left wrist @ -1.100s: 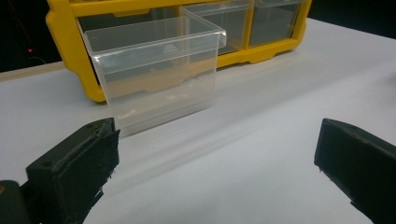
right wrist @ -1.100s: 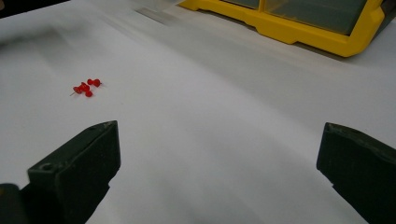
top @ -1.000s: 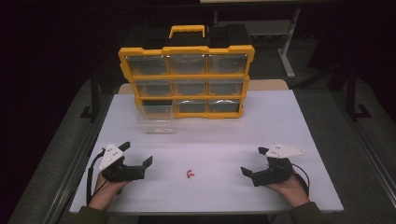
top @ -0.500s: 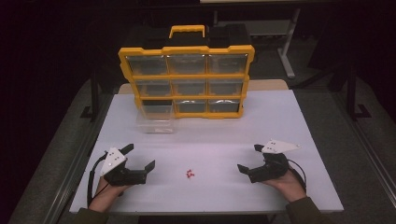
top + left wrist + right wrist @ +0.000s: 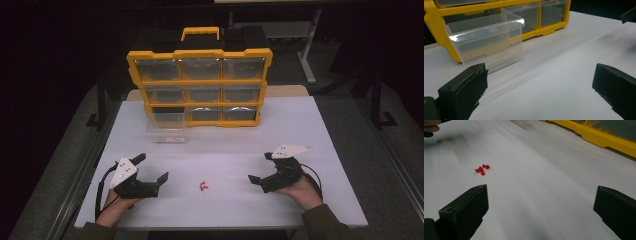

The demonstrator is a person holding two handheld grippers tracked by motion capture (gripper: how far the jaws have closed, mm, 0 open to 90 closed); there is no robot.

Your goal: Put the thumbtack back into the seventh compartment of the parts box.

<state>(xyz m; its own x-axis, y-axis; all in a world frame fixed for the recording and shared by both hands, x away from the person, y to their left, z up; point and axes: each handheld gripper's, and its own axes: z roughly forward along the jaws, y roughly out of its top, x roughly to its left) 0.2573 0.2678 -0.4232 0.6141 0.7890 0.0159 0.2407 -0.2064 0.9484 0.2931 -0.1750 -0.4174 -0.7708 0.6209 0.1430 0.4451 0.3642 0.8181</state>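
Observation:
A few red push pins (image 5: 202, 186) lie on the white table (image 5: 300, 130) near its front edge, between my two grippers. My left gripper (image 5: 151, 168) is to their left, open and empty. My right gripper (image 5: 260, 167) is to their right, also open and empty. The left gripper view looks past the wide-apart jaws of the left gripper (image 5: 539, 83) at a clear plastic drawer (image 5: 486, 40) standing on the table. In the right gripper view the push pins (image 5: 481, 169) lie ahead and to the left of the right gripper (image 5: 540, 202).
A yellow organizer (image 5: 200, 85) with clear drawers stands upright at the back of the table. The removed clear drawer (image 5: 167, 125) sits in front of its empty lower-left slot. Dark floor and table legs surround the table.
The right gripper has edged a little to the left, toward the pins. The left gripper has shifted only slightly. Both stay open.

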